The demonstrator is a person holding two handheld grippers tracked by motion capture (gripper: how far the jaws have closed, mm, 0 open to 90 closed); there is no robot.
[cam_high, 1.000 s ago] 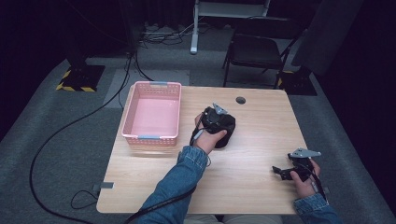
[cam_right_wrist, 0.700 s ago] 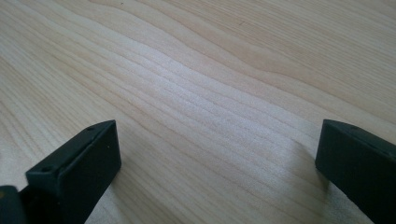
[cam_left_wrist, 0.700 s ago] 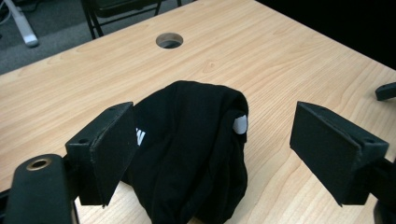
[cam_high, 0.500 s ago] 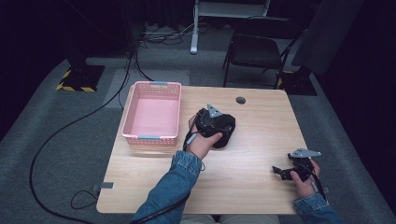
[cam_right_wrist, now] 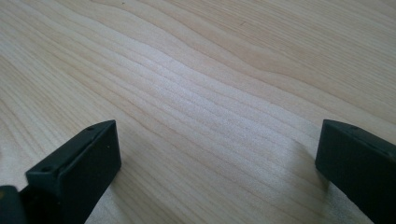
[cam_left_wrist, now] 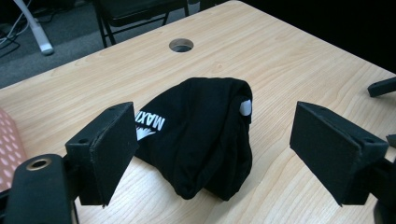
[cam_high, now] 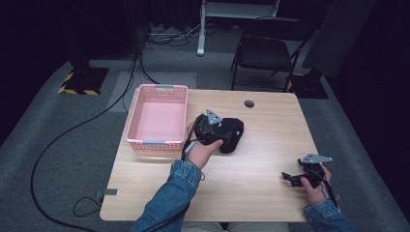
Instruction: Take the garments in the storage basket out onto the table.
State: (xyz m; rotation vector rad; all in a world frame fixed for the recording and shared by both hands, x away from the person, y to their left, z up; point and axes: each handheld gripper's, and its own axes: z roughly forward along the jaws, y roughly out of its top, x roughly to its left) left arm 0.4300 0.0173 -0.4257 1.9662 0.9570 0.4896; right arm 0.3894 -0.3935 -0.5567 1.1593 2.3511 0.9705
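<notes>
A crumpled black garment [cam_left_wrist: 205, 135] with white lettering lies on the wooden table [cam_high: 251, 193], right of the pink basket [cam_high: 157, 118]. My left gripper [cam_left_wrist: 222, 140] hovers just in front of the cloth with its jaws spread wide. The cloth sits in the gap beyond the pads, and neither pad touches it. From above, the left gripper [cam_high: 220, 131] is at the garment's [cam_high: 234, 137] left side, held by a hand in a denim sleeve. My right gripper [cam_right_wrist: 215, 154] rests low over bare wood with its jaws wide apart and nothing between them; the high view shows this right gripper [cam_high: 292, 178] near the table's right front.
The pink basket holds nothing and stands at the table's left edge. A round cable hole [cam_high: 249, 103] lies behind the garment. A black chair [cam_high: 266, 53] and floor cables are beyond the table's far edge.
My left hand has drifted left toward the basket and lifted slightly, jaws still open. The garment and the right hand have stayed put.
</notes>
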